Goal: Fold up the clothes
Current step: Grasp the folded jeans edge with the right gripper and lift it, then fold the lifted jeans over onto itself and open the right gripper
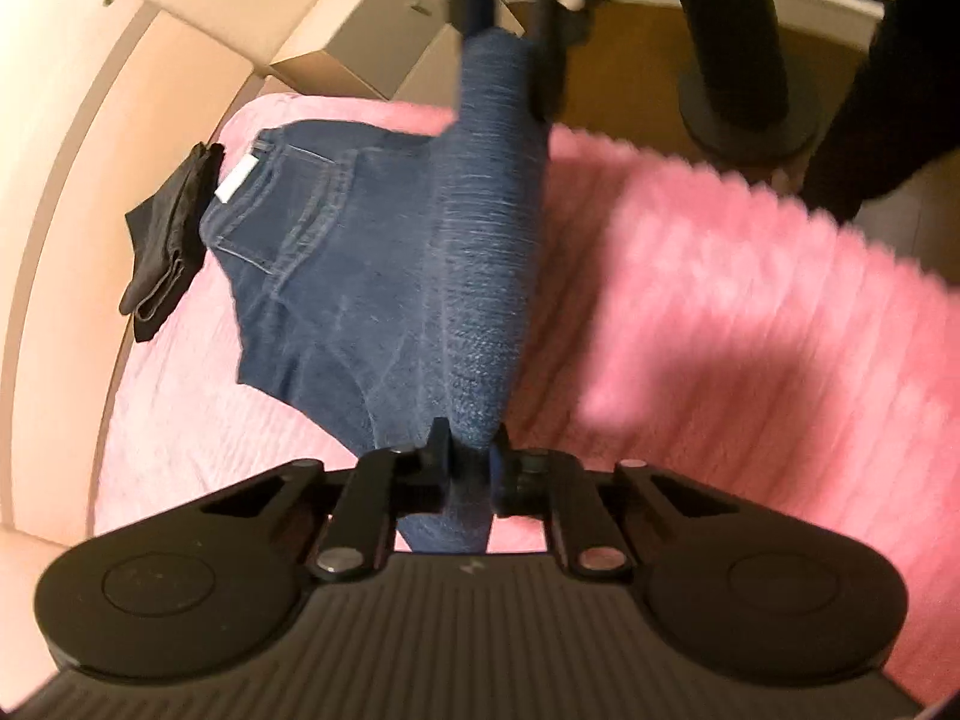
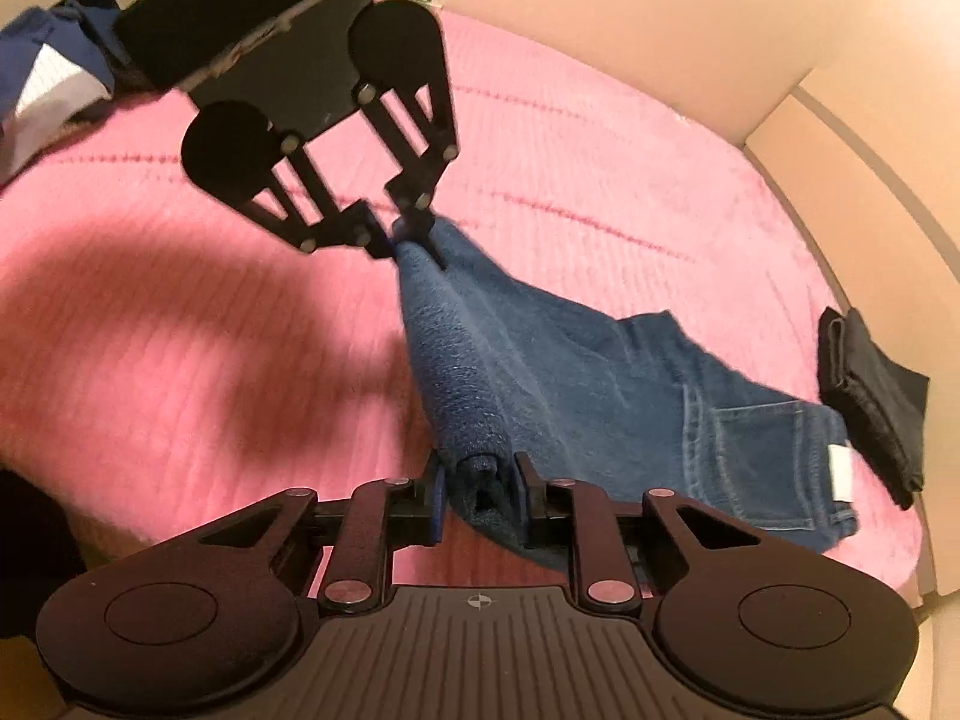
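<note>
1. The left gripper [image 1: 470, 461] is pinching one end of the jeans [image 1: 360, 276], jaws nearly together on the cloth.
2. The right gripper [image 2: 480, 483] is clamping the other end, jaws slightly apart around a thick fold.
3. Both are tilting downward, facing each other; from the right wrist, the left one is showing at 11 o'clock.

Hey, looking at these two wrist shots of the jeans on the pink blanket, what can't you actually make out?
- jeans: hem end, both views; gripper bodies cover it, so the leg count stays unclear.
- white label: text too small, blurred.
- folded black cloth: garment type unclear.
- blue and white fabric: right wrist view, cut by the edge.
</note>
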`<move>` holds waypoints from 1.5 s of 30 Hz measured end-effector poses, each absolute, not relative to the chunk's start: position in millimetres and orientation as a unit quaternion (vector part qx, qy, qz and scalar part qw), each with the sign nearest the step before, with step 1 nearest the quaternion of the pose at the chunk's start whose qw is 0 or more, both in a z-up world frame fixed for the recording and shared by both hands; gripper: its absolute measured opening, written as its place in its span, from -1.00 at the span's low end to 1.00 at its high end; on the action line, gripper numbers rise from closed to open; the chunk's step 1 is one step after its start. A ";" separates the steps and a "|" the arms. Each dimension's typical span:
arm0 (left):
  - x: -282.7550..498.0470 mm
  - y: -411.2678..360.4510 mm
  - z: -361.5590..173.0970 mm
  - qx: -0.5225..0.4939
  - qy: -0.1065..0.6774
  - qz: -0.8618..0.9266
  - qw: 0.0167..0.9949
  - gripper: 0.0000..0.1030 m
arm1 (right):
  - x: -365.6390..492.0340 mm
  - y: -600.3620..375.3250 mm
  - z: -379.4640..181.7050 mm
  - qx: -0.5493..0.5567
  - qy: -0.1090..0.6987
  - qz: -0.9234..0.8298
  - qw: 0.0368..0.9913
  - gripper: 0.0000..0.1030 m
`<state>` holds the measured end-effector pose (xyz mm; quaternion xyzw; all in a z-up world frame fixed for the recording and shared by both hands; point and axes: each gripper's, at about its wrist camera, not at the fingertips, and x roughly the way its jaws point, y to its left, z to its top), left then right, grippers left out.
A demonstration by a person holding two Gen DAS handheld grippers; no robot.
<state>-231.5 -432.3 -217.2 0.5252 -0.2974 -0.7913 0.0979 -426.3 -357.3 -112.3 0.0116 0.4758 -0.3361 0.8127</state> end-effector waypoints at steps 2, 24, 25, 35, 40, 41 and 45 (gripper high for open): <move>-231.1 -430.7 -191.9 0.521 -0.288 -0.797 0.100 -0.87 | -430.4 -352.2 -91.8 0.022 0.470 -0.345 0.813 -0.62; -459.5 -649.5 -1.4 0.544 -0.183 -0.816 0.068 -0.87 | -693.7 -640.8 -8.2 0.281 0.270 -0.446 0.806 -0.68; -480.1 -670.1 -3.3 0.547 -0.178 -0.816 0.062 -0.86 | -708.8 -662.0 -19.8 0.301 0.266 -0.447 0.800 -0.68; -615.6 -857.5 -131.9 0.589 -0.030 -0.802 0.099 -0.64 | -799.5 -800.3 -176.6 0.489 0.272 -0.453 0.694 -0.66; -583.5 -885.9 -161.9 0.579 0.091 -0.793 0.166 -0.40 | -817.8 -783.8 -176.3 0.527 0.204 -0.467 0.680 0.06; -575.9 -888.1 -164.5 0.574 0.118 -0.791 0.174 -0.38 | -819.4 -779.9 -176.7 0.534 0.188 -0.471 0.677 0.06; -561.4 -899.1 -177.4 0.544 0.208 -0.786 0.206 -0.33 | -824.2 -788.6 -193.5 0.576 0.151 -0.483 0.642 -0.17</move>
